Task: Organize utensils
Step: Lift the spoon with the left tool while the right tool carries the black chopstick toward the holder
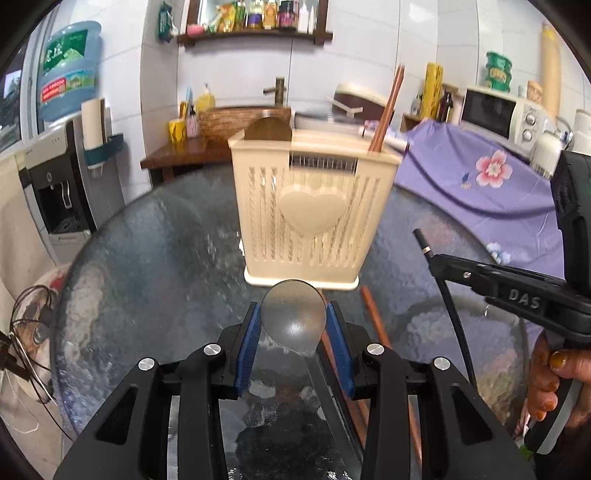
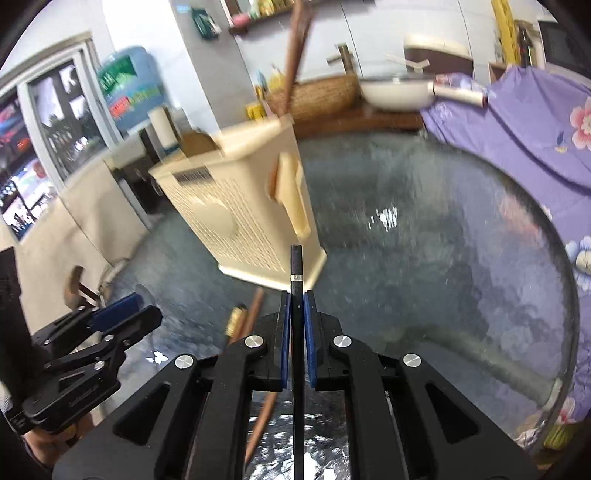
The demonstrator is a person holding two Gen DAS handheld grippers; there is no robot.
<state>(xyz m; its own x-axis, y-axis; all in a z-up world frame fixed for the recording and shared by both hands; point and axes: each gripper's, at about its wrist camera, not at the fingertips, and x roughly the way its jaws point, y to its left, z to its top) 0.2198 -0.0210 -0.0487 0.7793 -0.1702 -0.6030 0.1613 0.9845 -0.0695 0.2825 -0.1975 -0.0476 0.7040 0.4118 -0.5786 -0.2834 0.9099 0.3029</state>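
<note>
Delivery is the step you are in: both claws are loaded and the cream utensil holder (image 1: 308,206) stands upright ahead of you, towards the far side of the round glass desk (image 1: 155,258). Your left claw (image 1: 293,343) is clamped across the bowl of a metal spoon (image 1: 293,321), blue pads pressing on either side of it, the bowl facing up and forward. Your right claw (image 2: 296,325) is closed tight on a thin black chopstick (image 2: 296,280), whose banded end sticks out past the pads towards the holder's near corner.

The holder already carries a pair of brown chopsticks (image 1: 388,110) standing in its right side and a round wooden piece (image 1: 267,129) rising from its left. Next, I judge, you must carry each piece above the rim, tip it upright and open only once its end is inside a compartment; the rim is narrow and the holder looks light, so a knock could tip it.

More brown chopsticks (image 1: 373,314) lie on the glass just below your claws, still to be collected.

Around you: a purple flowered cloth (image 1: 480,177) beyond the desk's right edge, a microwave (image 1: 502,114), a basin with a tap (image 1: 277,92), a wall shelf (image 1: 255,35) of bottles, and a water dispenser (image 1: 59,177) at the left.
</note>
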